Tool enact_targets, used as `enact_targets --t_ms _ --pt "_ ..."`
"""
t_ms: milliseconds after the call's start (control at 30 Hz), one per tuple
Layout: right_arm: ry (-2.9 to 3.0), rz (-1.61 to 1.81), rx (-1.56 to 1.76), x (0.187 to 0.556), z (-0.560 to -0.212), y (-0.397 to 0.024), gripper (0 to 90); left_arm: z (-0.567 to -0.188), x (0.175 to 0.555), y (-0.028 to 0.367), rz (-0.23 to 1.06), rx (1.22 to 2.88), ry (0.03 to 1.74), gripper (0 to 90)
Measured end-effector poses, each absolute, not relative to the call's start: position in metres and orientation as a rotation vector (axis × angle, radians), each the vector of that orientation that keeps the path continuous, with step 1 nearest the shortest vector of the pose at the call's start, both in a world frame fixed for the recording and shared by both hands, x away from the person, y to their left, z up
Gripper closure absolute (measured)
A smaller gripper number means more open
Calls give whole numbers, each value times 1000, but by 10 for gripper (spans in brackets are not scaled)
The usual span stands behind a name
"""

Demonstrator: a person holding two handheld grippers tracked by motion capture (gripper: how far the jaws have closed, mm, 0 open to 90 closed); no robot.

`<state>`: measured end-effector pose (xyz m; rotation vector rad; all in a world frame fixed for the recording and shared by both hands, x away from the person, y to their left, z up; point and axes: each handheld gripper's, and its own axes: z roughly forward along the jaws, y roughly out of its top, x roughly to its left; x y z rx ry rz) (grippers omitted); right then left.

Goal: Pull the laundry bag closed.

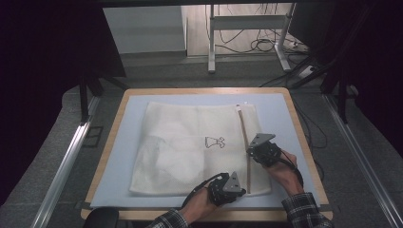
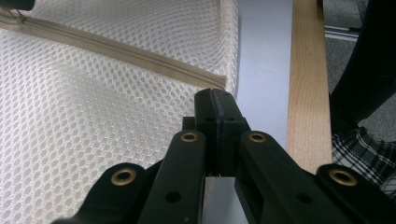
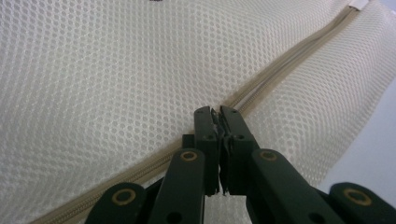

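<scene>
High view: wooden-edged table (image 1: 304, 137), grey floor (image 1: 57, 137).

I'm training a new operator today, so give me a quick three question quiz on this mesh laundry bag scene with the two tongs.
1. True or false: the left tongs sit at the near end of the zipper on the mesh bag.
2. Where along the zipper are the right tongs? A) at its far end B) partway along it C) off the bag entirely
3. What is printed in dark lines on the middle of the bag?

Key:
1. True; in the left gripper view their shut jaws meet the zipper's end by the bag's corner.
2. B; in the right gripper view the shut jaws sit on the zipper line.
3. A small dress outline.
</scene>
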<state>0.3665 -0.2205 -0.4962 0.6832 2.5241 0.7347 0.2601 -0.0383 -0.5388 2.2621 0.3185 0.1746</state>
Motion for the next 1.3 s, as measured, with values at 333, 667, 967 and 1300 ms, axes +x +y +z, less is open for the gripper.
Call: enact_targets --t_ms 333,667,967,1300 --pt "2506 739 682 380 -494 -216 859 -539 260 -39 175 2260 321 900" --pt "2503 727 673 393 -496 -213 860 -539 260 -39 177 2260 321 900" --pt "2504 713 667 406 -498 -209 859 -539 259 -39 181 2259 320 900" --pt "2509 708 682 414 -496 -209 858 -539 259 -39 182 2259 320 900"
